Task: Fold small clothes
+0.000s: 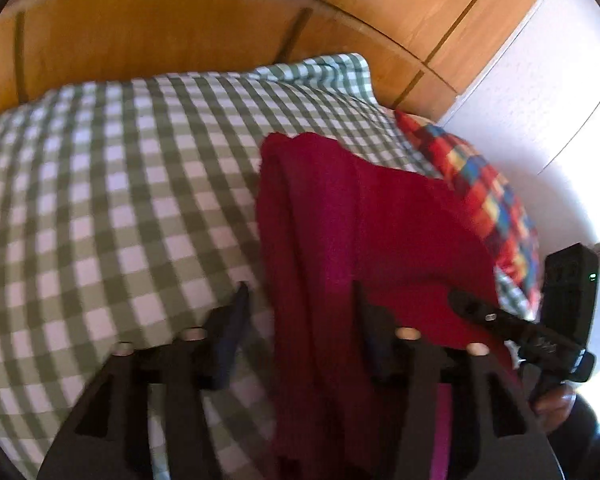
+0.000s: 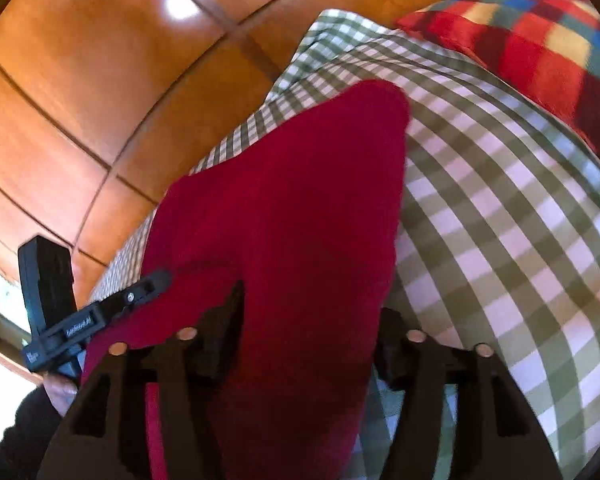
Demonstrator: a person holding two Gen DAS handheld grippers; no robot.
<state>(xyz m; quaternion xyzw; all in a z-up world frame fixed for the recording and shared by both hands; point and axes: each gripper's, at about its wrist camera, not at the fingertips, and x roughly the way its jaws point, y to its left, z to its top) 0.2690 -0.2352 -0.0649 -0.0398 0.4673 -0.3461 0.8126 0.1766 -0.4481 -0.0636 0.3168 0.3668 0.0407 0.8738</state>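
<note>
A dark red garment lies on a green-and-white checked bedspread. In the left wrist view my left gripper is open, with a strip of the red cloth running between its fingers. The right gripper shows at the right edge of that view, over the garment. In the right wrist view my right gripper is open, and the red garment runs between its fingers toward the far edge. The left gripper shows at the left of that view.
An orange wooden wardrobe stands behind the bed. A multicoloured checked cushion lies by the garment, also in the right wrist view. A white wall is at the right.
</note>
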